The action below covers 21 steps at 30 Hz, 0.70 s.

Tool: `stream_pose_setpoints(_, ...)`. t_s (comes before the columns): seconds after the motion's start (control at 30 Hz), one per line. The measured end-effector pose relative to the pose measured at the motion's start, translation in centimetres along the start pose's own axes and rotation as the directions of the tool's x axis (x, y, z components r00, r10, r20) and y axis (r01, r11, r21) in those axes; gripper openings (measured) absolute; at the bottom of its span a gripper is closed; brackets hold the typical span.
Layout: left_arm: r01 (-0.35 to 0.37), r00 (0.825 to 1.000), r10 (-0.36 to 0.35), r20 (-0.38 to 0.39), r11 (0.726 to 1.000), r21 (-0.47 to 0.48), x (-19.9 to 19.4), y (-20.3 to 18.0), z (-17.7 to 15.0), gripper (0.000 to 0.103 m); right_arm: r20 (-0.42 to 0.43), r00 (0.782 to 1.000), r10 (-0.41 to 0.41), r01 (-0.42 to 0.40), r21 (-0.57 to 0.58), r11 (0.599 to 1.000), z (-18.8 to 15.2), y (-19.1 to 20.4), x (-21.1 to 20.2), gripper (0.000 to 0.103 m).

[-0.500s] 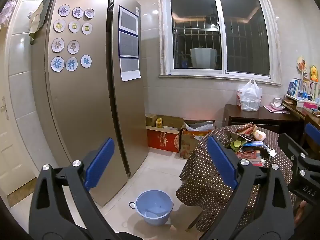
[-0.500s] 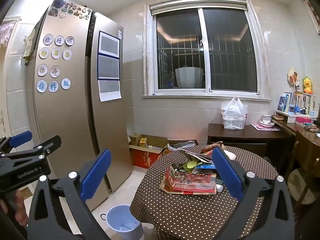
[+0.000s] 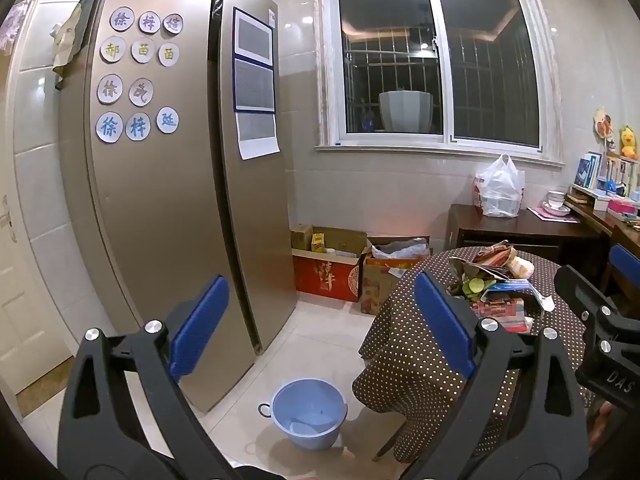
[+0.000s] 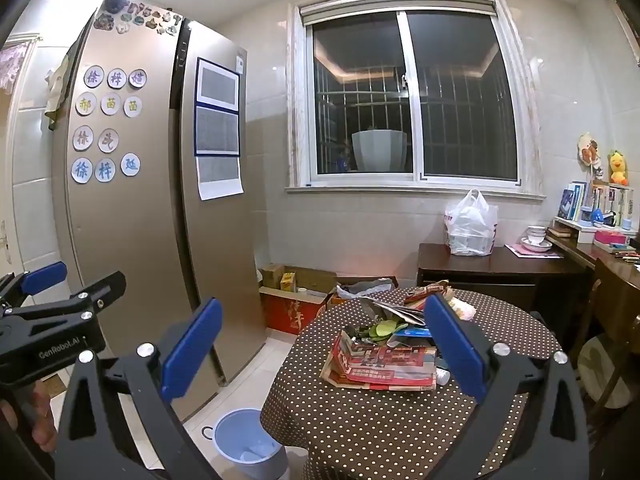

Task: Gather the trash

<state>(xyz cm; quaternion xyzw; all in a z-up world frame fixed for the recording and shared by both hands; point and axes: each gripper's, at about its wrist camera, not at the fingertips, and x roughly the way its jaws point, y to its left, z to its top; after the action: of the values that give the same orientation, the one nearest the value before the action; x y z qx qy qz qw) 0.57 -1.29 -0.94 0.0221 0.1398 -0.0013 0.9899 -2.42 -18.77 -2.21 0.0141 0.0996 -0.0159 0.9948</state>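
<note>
The trash pile [image 4: 384, 344] lay mid-table on the dotted round table [image 4: 400, 432], its red printed packet [image 4: 384, 364] running lengthwise left to right. Both my claws, left gripper [image 3: 320, 328] and right gripper [image 4: 324, 344], gaped empty, short of it. Below the table's left edge stood the blue bin [image 4: 246, 444]. I feared loose peels spilling off if I dragged the packet.

Open floor [image 3: 320, 344] between fridge [image 3: 168, 208] and table [image 3: 400, 360]; bucket [image 3: 308, 414] stands there.
</note>
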Motion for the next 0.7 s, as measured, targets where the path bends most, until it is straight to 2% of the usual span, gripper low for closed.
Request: stream_pose_setpoints(0.7,0.011,0.999,-0.011,-0.045,1.0,0.01,2.6,0.5,0.5,0.092,-0.039,0.999,0.007,-0.007,0.007,1.0,0.2,0.1,2.3,0.099)
